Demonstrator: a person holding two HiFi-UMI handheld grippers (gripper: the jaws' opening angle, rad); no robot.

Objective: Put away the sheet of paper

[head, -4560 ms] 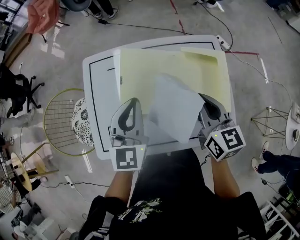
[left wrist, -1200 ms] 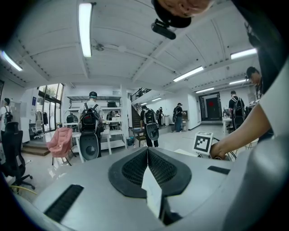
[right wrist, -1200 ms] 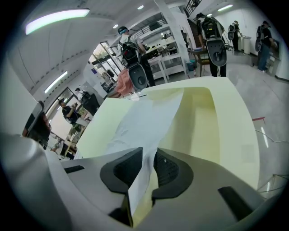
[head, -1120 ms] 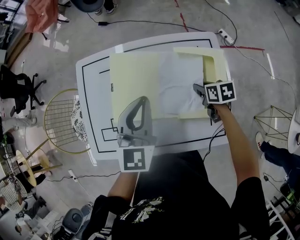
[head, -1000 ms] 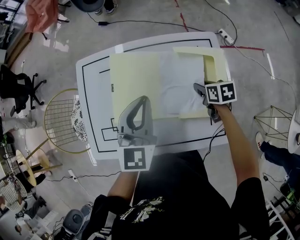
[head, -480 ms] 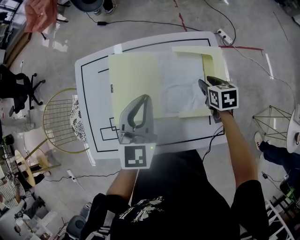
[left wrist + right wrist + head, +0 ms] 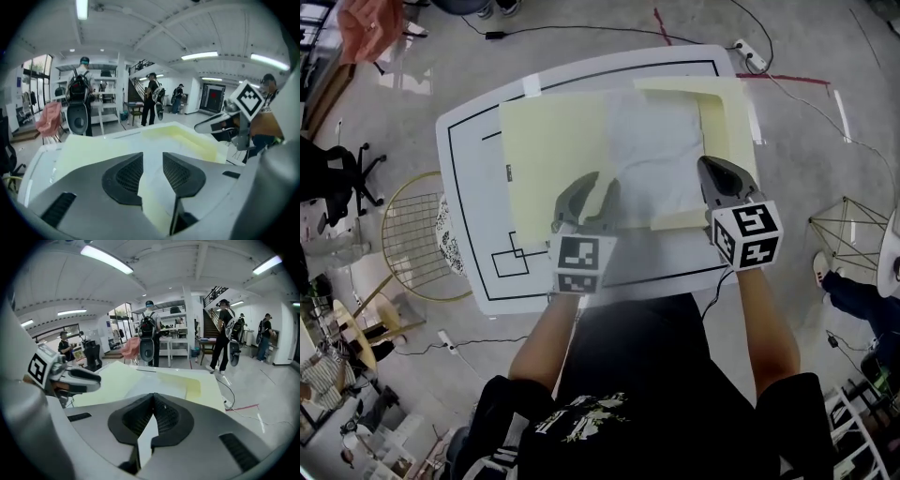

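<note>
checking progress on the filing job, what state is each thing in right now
folder: open, lying flat
sheet: lying in the folder, creased, not held
left gripper: fingers just opening, apart, nothing gripped
right gripper: fingers just closed, shut, nothing between them

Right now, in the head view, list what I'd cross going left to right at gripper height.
Black office chair → gold wire chair → left gripper, jaws just opened, nothing between them → right gripper, jaws just closed, nothing visible between them → wire-frame stand on the floor.
</note>
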